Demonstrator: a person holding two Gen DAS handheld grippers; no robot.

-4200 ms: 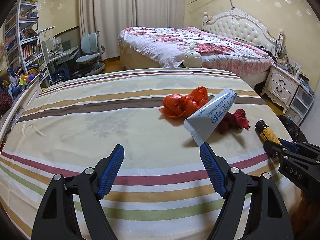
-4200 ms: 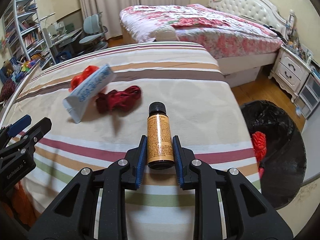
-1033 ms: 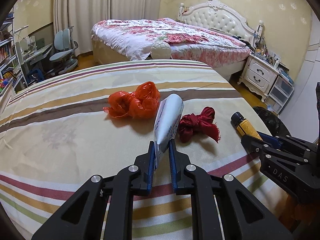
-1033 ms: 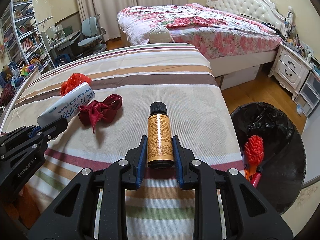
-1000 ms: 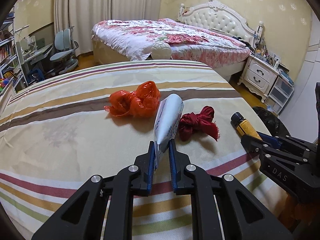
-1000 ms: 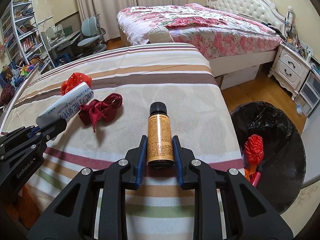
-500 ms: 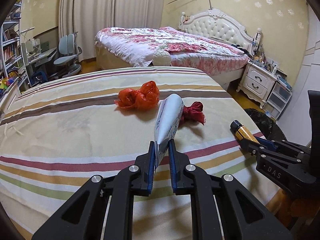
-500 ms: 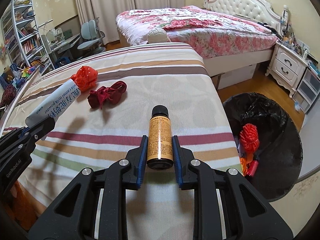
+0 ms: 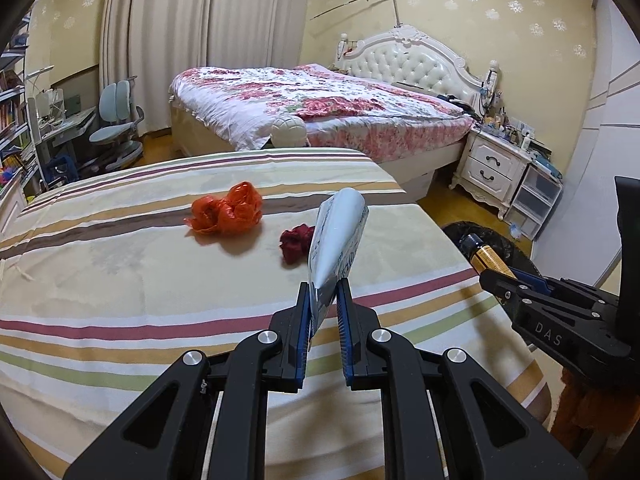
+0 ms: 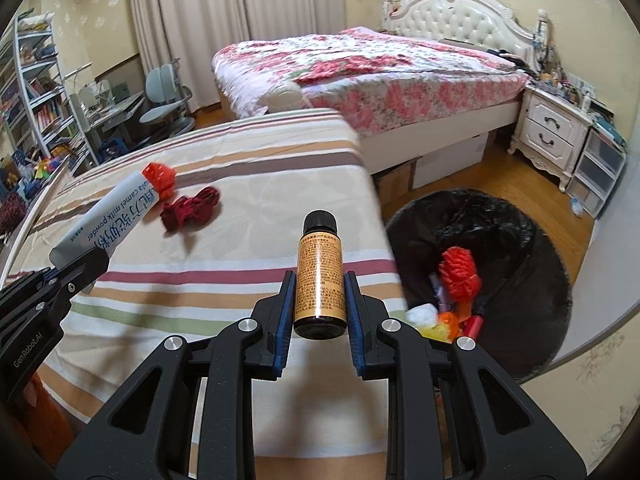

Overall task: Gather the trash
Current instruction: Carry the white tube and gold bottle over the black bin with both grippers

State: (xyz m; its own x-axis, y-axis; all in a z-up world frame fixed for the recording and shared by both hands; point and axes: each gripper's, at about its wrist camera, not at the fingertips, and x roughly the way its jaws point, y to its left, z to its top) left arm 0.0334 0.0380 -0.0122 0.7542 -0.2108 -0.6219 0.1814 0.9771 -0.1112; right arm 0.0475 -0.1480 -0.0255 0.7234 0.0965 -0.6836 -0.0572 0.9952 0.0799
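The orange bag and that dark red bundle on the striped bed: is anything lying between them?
No. In the left wrist view, only bare striped bedspread separates the orange bag from the dark red bundle.

"camel milk powder" on sachet (image 10: 116, 216); "DAS" on right claw (image 9: 500, 276); "GenRobot.AI" on left claw (image 10: 68, 276)

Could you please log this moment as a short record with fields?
left gripper: shut on the packet, lifted above the striped cloth
right gripper: shut on the bottle
left on cloth: orange bag, red rag
bin: on floor right of table, already holds trash
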